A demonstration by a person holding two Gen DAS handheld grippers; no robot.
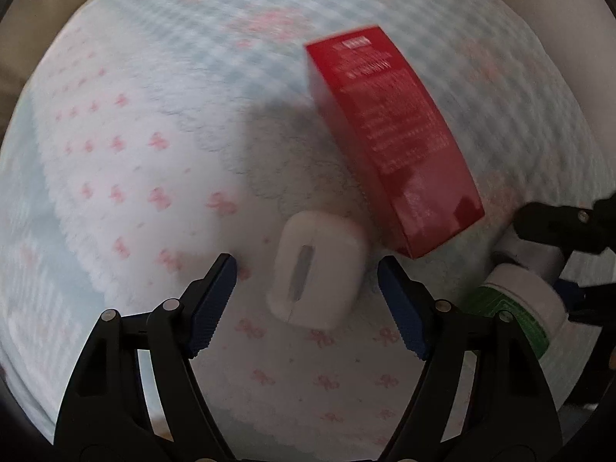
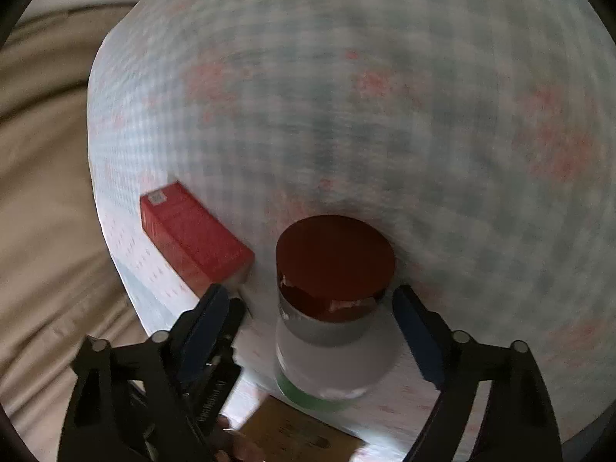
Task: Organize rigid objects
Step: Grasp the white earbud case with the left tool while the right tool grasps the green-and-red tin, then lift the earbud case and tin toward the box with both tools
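Left gripper (image 1: 308,292): jaws spread wide, holding nothing. A white charger plug (image 1: 317,269) lies between them on the cloth, clear of both pads. Smooth hard plastic, rounded corners, likely light; I judge it stiff and slippery. Best hold looks to be across the two flat broad sides, mid-body, not on the rounded ends.

Red carton (image 1: 392,134) lies flat just beyond the plug, to its far right, long axis running near-to-far. Thin card, probably light and crushable if squeezed hard; take it across the narrow width, gently.

Right gripper (image 2: 312,323): jaws spread, pads either side of a white bottle with dark red cap (image 2: 335,265), not touching it. Bottle has a green label band; whether it stands or lies I cannot tell from the blur. Rigid plastic, round, may roll or twist in the pads; grip the body below the cap looks safer than the cap itself.

All sit on a blue-checked cloth with pink bows (image 1: 134,134) covering the counter. Both views are motion-blurred.
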